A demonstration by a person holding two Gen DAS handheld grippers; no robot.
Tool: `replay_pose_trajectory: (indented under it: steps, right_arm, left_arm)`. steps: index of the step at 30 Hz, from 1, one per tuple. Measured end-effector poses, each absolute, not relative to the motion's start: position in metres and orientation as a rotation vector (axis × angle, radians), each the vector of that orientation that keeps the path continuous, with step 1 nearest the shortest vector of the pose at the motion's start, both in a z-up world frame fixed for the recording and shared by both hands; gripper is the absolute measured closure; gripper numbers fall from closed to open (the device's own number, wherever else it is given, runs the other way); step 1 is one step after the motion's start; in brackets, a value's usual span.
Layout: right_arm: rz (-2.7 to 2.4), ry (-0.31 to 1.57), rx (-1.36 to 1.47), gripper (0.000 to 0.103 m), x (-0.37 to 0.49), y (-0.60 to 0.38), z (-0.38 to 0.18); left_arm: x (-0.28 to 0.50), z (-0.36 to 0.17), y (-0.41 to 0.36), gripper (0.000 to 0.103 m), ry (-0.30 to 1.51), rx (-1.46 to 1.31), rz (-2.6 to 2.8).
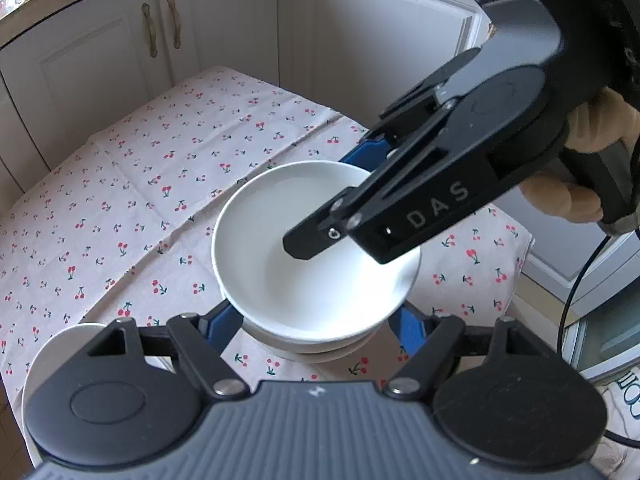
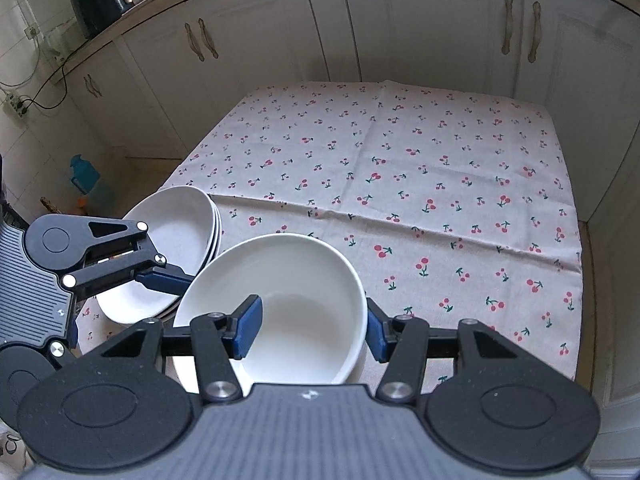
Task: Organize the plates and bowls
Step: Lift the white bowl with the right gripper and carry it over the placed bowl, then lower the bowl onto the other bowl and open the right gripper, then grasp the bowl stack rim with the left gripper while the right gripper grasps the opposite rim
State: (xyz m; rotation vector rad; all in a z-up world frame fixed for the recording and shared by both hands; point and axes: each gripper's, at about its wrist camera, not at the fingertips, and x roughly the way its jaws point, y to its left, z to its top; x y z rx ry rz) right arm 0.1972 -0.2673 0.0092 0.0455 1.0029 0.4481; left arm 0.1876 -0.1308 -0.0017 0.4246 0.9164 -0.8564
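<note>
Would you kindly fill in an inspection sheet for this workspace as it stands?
Surface: cherry-print tablecloth, creased.
Job's things: white bowl in a tool's grip; stack of bowls beside it.
Clutter: nothing seen.
Tools: right tool shut on the white bowl's wall; left tool straddles the stack, grip unclear.
Cables: black cable by the right tool; socket leads on the wall.
Surroundings: cream cabinets; black appliance on the counter.
</note>
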Motion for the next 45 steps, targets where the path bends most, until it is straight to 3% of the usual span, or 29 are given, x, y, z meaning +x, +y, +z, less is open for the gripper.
replay_pose_trajectory:
  steps: [14, 22, 29, 36, 45]
  right_arm:
    - [0.445, 0.995, 0.029, 0.042, 0.196, -0.266, 0.005]
    - [0.463, 0.991, 0.012, 0.021, 0.193, -0.261, 0.005]
    - [0.441, 0.914, -0.019, 0.017, 0.179, -0.263, 0.014]
    - [0.430, 0.780, -0.077, 0.000, 0.139, -0.273, 0.020]
    - [0.420, 0.794, -0.084, 0.000, 0.108, -0.283, 0.008]
  left_arm:
    - [0.190, -0.001, -0.130, 0.022, 0.921, 0.412, -0.858]
    - [0.190, -0.003, -0.126, 0.014, 0.919, 0.405, -0.856]
    - [0.178, 0.003, -0.105, 0.009, 0.899, 0.337, -0.858]
    - [0.153, -0.003, -0.089, 0.005, 0.783, 0.300, -0.842]
    - [0.137, -0.025, -0.098, 0.005, 0.756, 0.336, -0.828]
